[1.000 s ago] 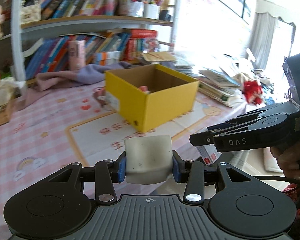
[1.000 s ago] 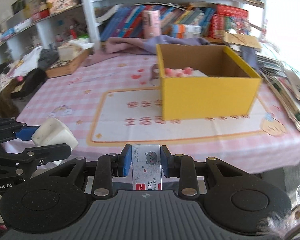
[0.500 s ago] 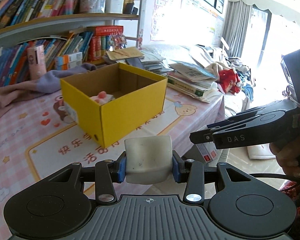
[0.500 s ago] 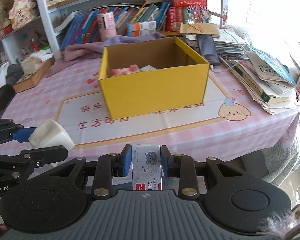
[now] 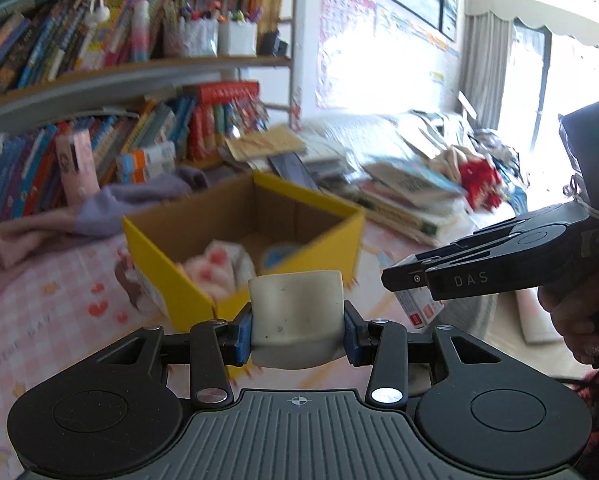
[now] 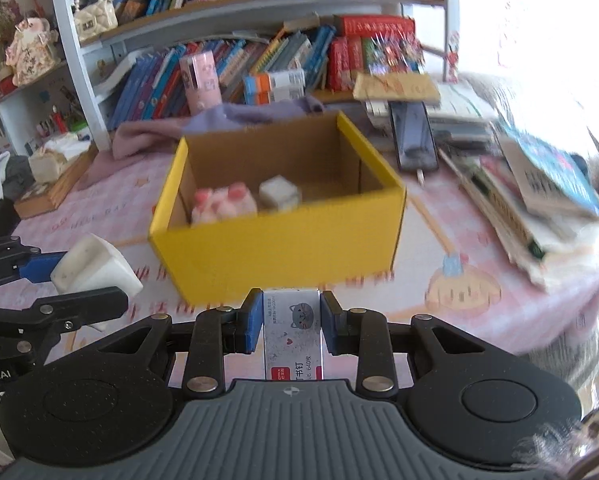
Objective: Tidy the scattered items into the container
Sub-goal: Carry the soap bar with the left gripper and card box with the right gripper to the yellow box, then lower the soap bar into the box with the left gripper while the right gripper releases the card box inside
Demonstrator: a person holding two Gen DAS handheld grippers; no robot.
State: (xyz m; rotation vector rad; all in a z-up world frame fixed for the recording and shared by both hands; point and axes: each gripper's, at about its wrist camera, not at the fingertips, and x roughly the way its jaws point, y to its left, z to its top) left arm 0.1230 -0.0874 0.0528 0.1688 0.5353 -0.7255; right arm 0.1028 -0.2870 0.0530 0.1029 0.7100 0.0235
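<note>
A yellow cardboard box (image 5: 187, 284) (image 6: 275, 256) stands open on the pink table. It holds a pink-and-white soft item (image 6: 223, 204), a white cube (image 6: 279, 194) and a blue-topped round thing (image 5: 279, 258). My left gripper (image 5: 297, 320) is shut on a white eraser block (image 5: 295, 312), just short of the box's near corner; the block also shows in the right wrist view (image 6: 95, 268). My right gripper (image 6: 291, 320) is shut on a small staples box (image 6: 293, 336) with a cat picture, in front of the box's near wall; it also shows in the left wrist view (image 5: 415, 304).
A purple and pink cloth (image 6: 219, 120) lies behind the box. Stacked books and papers (image 6: 539, 200) and a phone (image 6: 413, 136) lie right of it. Bookshelves (image 5: 139, 80) stand at the back. A wooden tray (image 6: 51, 184) sits far left.
Both grippers have moved closer to the yellow box and higher, so its inside now shows. Each still holds its item.
</note>
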